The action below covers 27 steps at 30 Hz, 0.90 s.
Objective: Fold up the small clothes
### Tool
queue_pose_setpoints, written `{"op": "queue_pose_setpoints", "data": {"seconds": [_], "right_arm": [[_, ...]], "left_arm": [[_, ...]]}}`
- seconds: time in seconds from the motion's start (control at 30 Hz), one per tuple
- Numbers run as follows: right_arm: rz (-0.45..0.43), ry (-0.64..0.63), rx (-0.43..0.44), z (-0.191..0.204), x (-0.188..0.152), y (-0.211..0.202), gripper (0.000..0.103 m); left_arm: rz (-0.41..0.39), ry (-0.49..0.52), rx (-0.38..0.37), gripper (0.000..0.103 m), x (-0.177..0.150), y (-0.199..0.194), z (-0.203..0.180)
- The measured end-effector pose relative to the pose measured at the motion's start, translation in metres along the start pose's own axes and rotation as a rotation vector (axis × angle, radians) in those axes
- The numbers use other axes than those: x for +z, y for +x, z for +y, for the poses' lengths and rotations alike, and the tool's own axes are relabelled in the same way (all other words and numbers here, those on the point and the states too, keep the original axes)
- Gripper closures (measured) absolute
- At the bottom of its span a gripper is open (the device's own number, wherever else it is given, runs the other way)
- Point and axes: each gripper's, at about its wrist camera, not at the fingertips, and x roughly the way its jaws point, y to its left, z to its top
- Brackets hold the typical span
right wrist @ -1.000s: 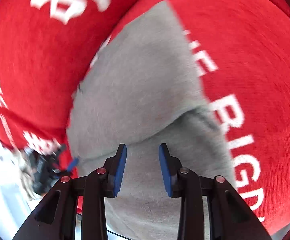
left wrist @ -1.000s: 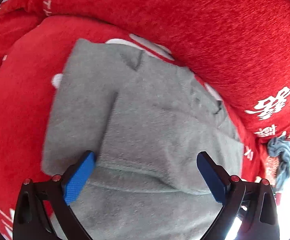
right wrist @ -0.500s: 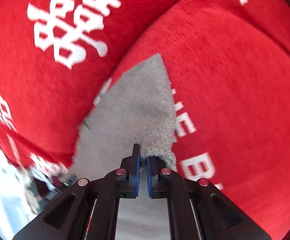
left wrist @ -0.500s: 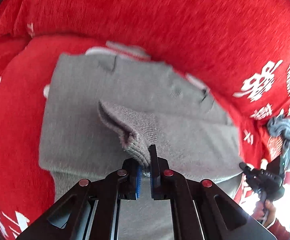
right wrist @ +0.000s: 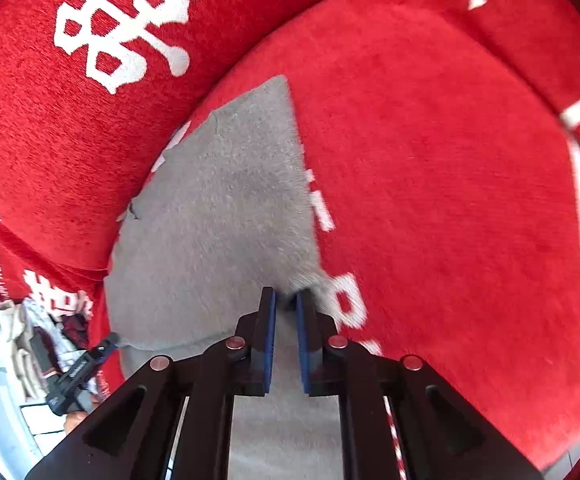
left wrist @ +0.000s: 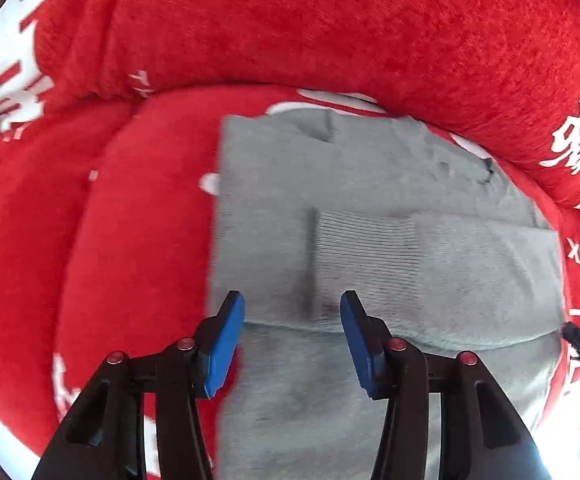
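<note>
Since half a second ago the ribbed cuff pinched by the left gripper (left wrist: 292,312) has been let go: its blue pads have just been opening and now stand apart, nothing between them. That cuff is now laid flat across the grey knitted sweater (left wrist: 370,208), which is spread on the red plush sofa cover with white lettering (left wrist: 138,220). Over at the sweater's far edge, the right gripper (right wrist: 286,308) is seen with its jaws parted a bit, just opened off the grey hem, pads barely clear of it.
</note>
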Motion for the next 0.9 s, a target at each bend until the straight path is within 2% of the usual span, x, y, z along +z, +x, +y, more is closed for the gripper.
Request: {"op": "queue_pose_setpoints", "data": {"seconds": [0.1,0.27,0.3,0.33,0.4,0.43,0.47,0.5,0.53,0.6,0.7,0.73,0.83,0.9], "right_arm": [[-0.057,-0.014,-0.03,-0.001,0.005,-0.02,0.091],[-0.036,-0.078,-0.045,0.01,0.037,-0.009,0.091],[-0.016,-0.081,-0.043,0.011,0.043,-0.001,0.086],[0.011,-0.081,-0.043,0.012,0.048,0.008,0.071],[0.069,-0.079,-0.031,0.009,0.056,0.026,0.054],[0.087,-0.075,-0.02,0.008,0.057,0.031,0.054],[0.079,-0.075,0.008,0.007,0.059,0.031,0.057],[0.09,-0.067,0.047,0.007,0.061,0.031,0.068],[0.103,-0.066,0.059,0.008,0.061,0.029,0.095],[0.09,-0.126,0.051,0.016,0.061,0.022,0.095],[0.104,-0.226,-0.051,0.021,0.061,0.027,0.096],[0.123,-0.223,-0.08,0.015,0.061,0.035,0.095],[0.088,-0.18,-0.053,0.007,0.058,0.033,0.096],[0.069,-0.162,-0.071,0.004,0.053,0.027,0.094]], "left_arm": [[-0.025,0.005,-0.012,0.051,0.004,-0.011,0.001],[-0.045,0.066,-0.061,0.051,0.012,-0.011,-0.025],[-0.039,0.08,-0.07,0.051,0.013,-0.006,-0.032],[-0.034,0.086,-0.072,0.051,0.013,-0.001,-0.04],[-0.017,0.102,-0.074,0.051,0.013,0.01,-0.049],[-0.008,0.106,-0.071,0.051,0.012,0.014,-0.052],[0.0,0.111,-0.067,0.051,0.009,0.016,-0.054],[0.01,0.116,-0.057,0.051,0.008,0.02,-0.055],[0.012,0.118,-0.052,0.051,0.005,0.02,-0.055],[0.016,0.124,-0.038,0.051,0.0,0.023,-0.054],[0.027,0.146,-0.003,0.051,-0.006,0.032,-0.054],[0.014,0.16,0.004,0.051,-0.008,0.032,-0.055],[0.02,0.183,0.02,0.051,-0.008,0.03,-0.057],[0.029,0.178,0.026,0.051,-0.009,0.029,-0.054]]}}
